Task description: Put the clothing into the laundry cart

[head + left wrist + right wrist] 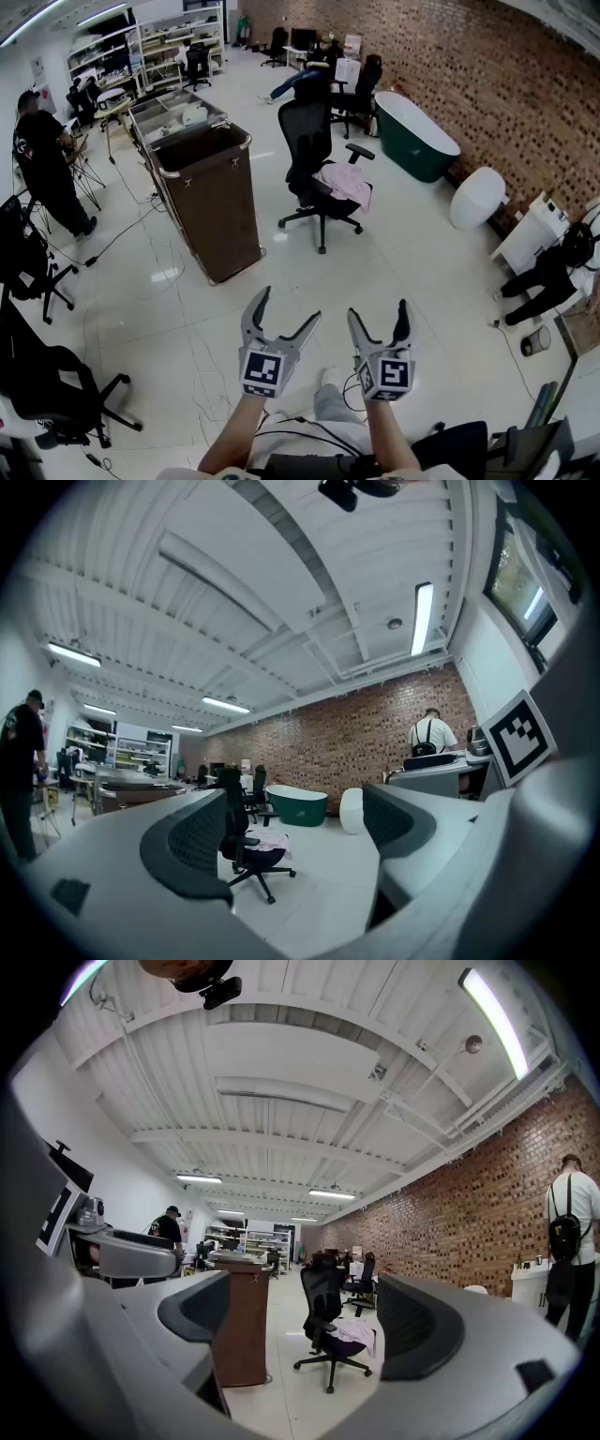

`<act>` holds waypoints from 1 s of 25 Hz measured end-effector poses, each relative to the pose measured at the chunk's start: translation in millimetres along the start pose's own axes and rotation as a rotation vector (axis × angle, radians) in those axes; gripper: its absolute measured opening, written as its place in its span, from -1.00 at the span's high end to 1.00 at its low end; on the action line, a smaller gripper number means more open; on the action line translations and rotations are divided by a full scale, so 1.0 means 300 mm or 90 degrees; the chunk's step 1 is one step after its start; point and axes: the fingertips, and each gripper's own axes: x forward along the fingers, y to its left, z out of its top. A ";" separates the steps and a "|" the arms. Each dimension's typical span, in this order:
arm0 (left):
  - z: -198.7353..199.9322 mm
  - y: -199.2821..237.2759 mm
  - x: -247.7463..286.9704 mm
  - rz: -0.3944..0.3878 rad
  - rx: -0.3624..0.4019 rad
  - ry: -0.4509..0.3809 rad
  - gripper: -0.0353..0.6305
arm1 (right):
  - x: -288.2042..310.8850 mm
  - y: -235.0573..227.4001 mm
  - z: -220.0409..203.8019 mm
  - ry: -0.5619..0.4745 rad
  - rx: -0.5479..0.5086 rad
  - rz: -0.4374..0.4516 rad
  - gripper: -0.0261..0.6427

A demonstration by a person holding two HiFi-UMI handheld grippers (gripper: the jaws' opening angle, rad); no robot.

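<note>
Your left hand-held gripper [289, 309] and right hand-held gripper [380, 311]: jaws apart, empty. Crumpled pink clothing [347, 184] lies on the far black wheeled office chair [309, 131], right of the tall brown laundry cart [214, 202]. A careless push may roll the chair away.

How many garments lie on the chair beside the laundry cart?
1: a pale pink garment draped over the seat of the black mesh office chair, right of the brown laundry cart; more may hide beneath.
</note>
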 end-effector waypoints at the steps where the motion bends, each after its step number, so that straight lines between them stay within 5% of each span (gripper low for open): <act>1: -0.002 -0.004 0.049 0.005 -0.003 0.001 -0.42 | 0.041 -0.050 0.005 -0.004 -0.007 -0.002 -0.58; 10: 0.114 0.009 0.502 0.072 0.037 -0.028 -0.42 | 0.383 -0.446 0.084 -0.060 -0.001 0.008 -0.58; 16: 0.095 -0.047 0.763 0.064 0.032 -0.008 -0.42 | 0.534 -0.570 -0.001 0.005 0.048 0.114 -0.58; 25: -0.013 -0.124 1.065 0.034 -0.010 0.034 -0.43 | 0.669 -0.830 -0.091 -0.010 0.098 0.080 -0.58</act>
